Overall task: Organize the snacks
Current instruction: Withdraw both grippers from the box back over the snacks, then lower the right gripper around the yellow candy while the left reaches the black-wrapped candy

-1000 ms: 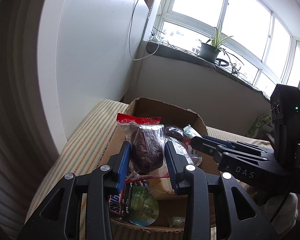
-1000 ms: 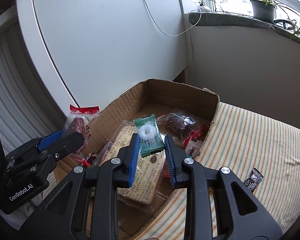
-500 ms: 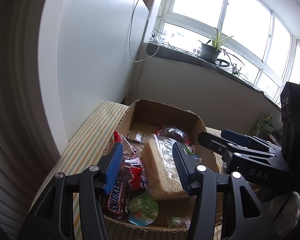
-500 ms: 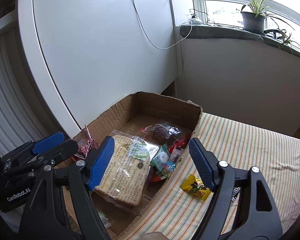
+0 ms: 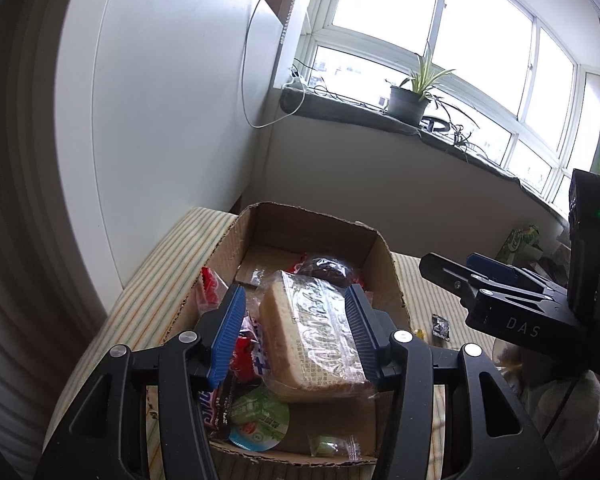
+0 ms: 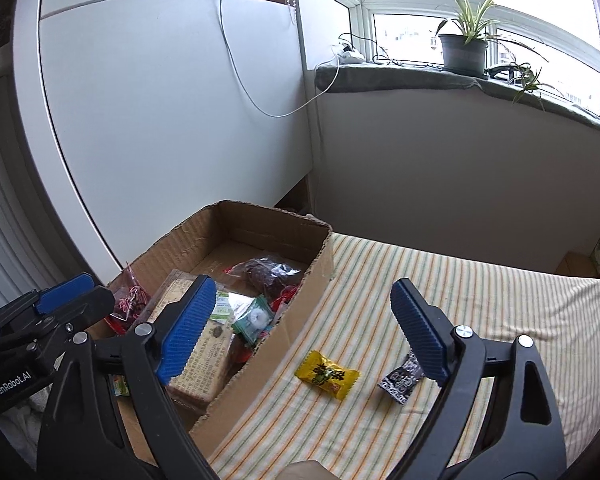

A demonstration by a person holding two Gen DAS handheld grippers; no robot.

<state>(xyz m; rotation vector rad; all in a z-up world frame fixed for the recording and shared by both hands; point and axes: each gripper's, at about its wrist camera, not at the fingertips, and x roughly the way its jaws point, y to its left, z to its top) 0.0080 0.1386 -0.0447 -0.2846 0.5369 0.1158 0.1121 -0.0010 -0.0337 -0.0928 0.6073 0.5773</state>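
Since a second before, the left gripper [image 5: 296, 332] had let its brown snack go and hung open, empty, above the cardboard box [image 6: 320, 256]. The right gripper [image 6: 300, 328], opening wide, had dropped the green candy [image 6: 256, 318] inside. A yellow candy [image 6: 326, 374] and black packet [image 6: 400, 378] lay on the striped bed [image 6: 460, 292].

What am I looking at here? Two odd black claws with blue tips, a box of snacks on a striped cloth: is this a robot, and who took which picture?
No robot: a person holds a two-finger tool in each hand, each carrying a wide-angle camera that looks along its fingers.

One picture comes from the left gripper, which is open and empty above the cardboard box. Below it lie a wrapped bread slab, a green-lidded cup and other packets.

The other comes from the right gripper. Its jaws are opening, with nothing between them. On the striped cloth beside the box lie a yellow candy and a black packet.
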